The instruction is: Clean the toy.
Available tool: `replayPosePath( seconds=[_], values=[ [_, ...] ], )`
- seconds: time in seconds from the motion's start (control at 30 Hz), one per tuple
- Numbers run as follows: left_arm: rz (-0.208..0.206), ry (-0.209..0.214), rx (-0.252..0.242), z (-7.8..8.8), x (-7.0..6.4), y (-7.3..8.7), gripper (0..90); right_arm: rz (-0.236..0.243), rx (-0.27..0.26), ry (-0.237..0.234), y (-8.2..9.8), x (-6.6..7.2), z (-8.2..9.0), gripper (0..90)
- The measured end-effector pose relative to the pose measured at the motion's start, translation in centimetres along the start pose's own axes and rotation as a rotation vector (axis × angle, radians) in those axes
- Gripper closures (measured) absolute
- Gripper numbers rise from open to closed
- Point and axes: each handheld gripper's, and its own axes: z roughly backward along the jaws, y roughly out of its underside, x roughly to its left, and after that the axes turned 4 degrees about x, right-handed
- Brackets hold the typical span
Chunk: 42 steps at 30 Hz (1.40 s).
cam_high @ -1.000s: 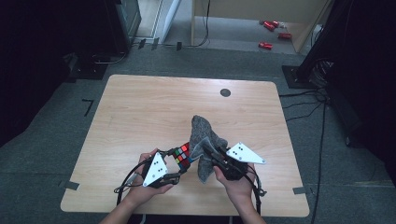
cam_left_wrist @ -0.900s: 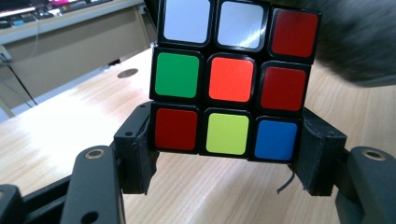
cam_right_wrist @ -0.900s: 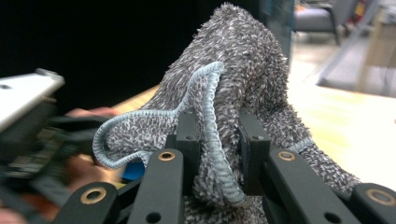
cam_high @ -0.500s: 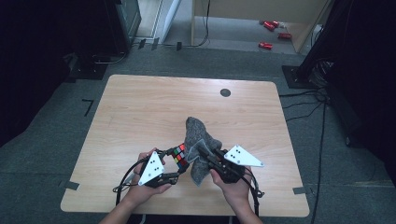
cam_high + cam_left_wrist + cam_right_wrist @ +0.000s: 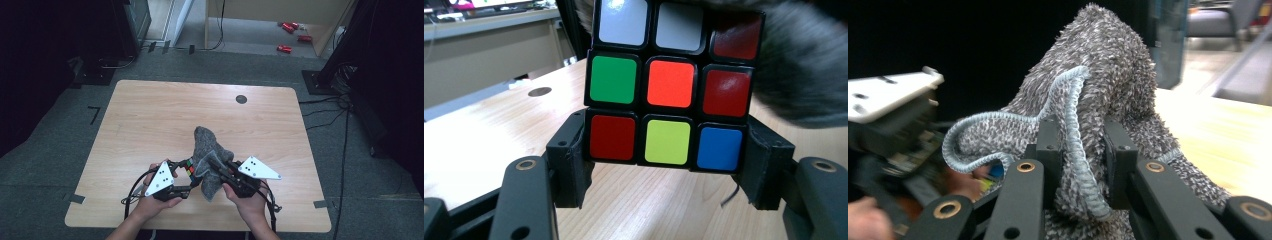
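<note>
I have the puzzle cube [image 5: 670, 84] clamped between my left gripper [image 5: 666, 162]'s jaws, lifted just above the table [image 5: 150, 120] near its front edge; the jaws press its bottom row from both sides. My right gripper [image 5: 1080, 165] is pinched tight on a bunched fold of the grey cloth [image 5: 1098, 110], which drapes against the cube's right side. In the high view both tools sit close together at the near edge, with wide bare wood ahead and to both sides and a dark round hole [image 5: 241, 99] toward the far edge. The left gripper view gives the cube's coloured stickers; the right gripper view gives the cloth's pale blue stitched hem [image 5: 1075, 125].
</note>
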Motion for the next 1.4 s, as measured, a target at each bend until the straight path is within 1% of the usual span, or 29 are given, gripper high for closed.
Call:
replayPosePath(
  seconds=[0.03, 0.07, 0.1, 0.13, 0.2, 0.23, 0.27, 0.33, 0.4, 0.43, 0.5, 0.6, 0.73, 0.77, 0.83, 0.87, 0.93, 0.97, 1.0, 1.03, 1.13, 1.17, 1.23, 1.27, 1.3, 1.4],
  values=[
    [0.001, -0.007, 0.001, 0.0, 0.1, 0.0, 35.0, 0.019, 0.012, 0.025, 0.1, -0.4, 0.0, 75.3],
    [0.007, -0.011, -0.005, 0.1, 0.3, 0.0, 35.0, 0.023, 0.024, 0.053, 0.3, -0.9, -0.1, 75.4],
    [0.022, -0.009, -0.014, 0.2, 0.5, 0.0, 35.0, 0.003, 0.041, 0.072, 0.5, -1.6, -0.1, 75.4],
    [0.032, -0.015, -0.022, 0.2, 0.7, 0.0, 35.0, -0.023, 0.054, 0.081, 0.8, -2.2, -0.2, 75.4],
    [0.053, -0.016, -0.031, 0.5, 1.1, 0.0, 35.0, -0.069, 0.051, 0.086, 1.2, -3.1, -0.1, 75.4],
    [0.073, -0.008, -0.04, 0.6, 1.4, 0.1, 35.0, -0.094, 0.048, 0.082, 1.2, -3.4, 0.0, 75.3],
    [0.091, 0.001, -0.048, 0.7, 1.6, 0.1, 35.0, -0.106, 0.039, 0.078, 1.3, -3.6, 0.1, 75.3],
    [0.114, 0.018, -0.064, 0.8, 1.8, 0.1, 35.0, -0.129, 0.015, 0.054, 1.2, -3.7, 0.2, 75.3],
    [0.117, 0.034, -0.074, 0.8, 1.7, 0.1, 35.0, -0.149, -0.01, 0.008, 1.1, -3.5, 0.2, 75.2],
    [0.115, 0.042, -0.078, 0.8, 1.6, 0.1, 35.0, -0.154, -0.014, -0.017, 1.1, -3.3, 0.1, 75.2],
    [0.118, 0.056, -0.085, 0.7, 1.4, 0.0, 35.0, -0.142, -0.01, -0.056, 1.2, -2.7, -0.2, 75.2],
    [0.118, 0.066, -0.093, 0.8, 1.3, -0.2, 35.0, -0.119, 0.004, -0.093, 1.6, -2.2, -0.8, 75.3],
    [0.14, 0.072, -0.1, 0.9, 1.5, -0.1, 35.0, -0.087, 0.039, -0.121, 2.2, -1.8, -1.4, 76.3],
    [0.144, 0.071, -0.106, 0.9, 1.6, -0.1, 35.0, -0.089, 0.055, -0.134, 2.3, -1.9, -1.6, 76.4],
    [0.154, 0.071, -0.113, 1.0, 1.8, -0.2, 35.0, -0.083, 0.107, -0.164, 2.7, -2.0, -2.1, 76.3],
    [0.159, 0.07, -0.116, 1.1, 1.8, -0.2, 35.0, -0.075, 0.132, -0.167, 2.9, -2.0, -2.4, 76.3],
    [0.161, 0.068, -0.116, 1.1, 1.9, -0.2, 35.0, -0.05, 0.199, -0.152, 3.3, -1.9, -3.0, 76.0],
    [0.158, 0.069, -0.115, 1.2, 1.9, -0.2, 35.0, -0.041, 0.214, -0.135, 3.4, -1.8, -3.1, 76.0],
    [0.156, 0.071, -0.114, 1.2, 1.9, -0.2, 35.0, -0.045, 0.207, -0.128, 3.3, -1.8, -3.1, 76.0],
    [0.155, 0.073, -0.113, 1.2, 1.8, -0.2, 35.0, -0.061, 0.192, -0.126, 3.2, -2.0, -2.9, 76.0],
    [0.148, 0.079, -0.106, 1.1, 1.8, -0.2, 35.0, -0.087, 0.09, -0.103, 2.3, -2.4, -1.7, 76.0],
    [0.147, 0.082, -0.103, 1.0, 1.7, -0.2, 35.0, -0.087, 0.051, -0.095, 1.9, -2.5, -1.2, 76.0],
    [0.145, 0.091, -0.1, 0.8, 1.5, -0.2, 35.0, -0.089, -0.01, -0.106, 1.3, -2.4, -0.4, 76.0],
    [0.144, 0.094, -0.1, 0.8, 1.5, -0.2, 35.0, -0.086, -0.021, -0.111, 1.2, -2.3, -0.3, 76.0],
    [0.145, 0.098, -0.1, 0.7, 1.4, -0.2, 35.0, -0.082, -0.02, -0.116, 1.2, -2.2, -0.3, 76.0],
    [0.152, 0.099, -0.1, 0.7, 1.4, -0.2, 35.0, -0.098, -0.005, -0.135, 1.7, -2.2, -0.8, 76.1]
  ],
)
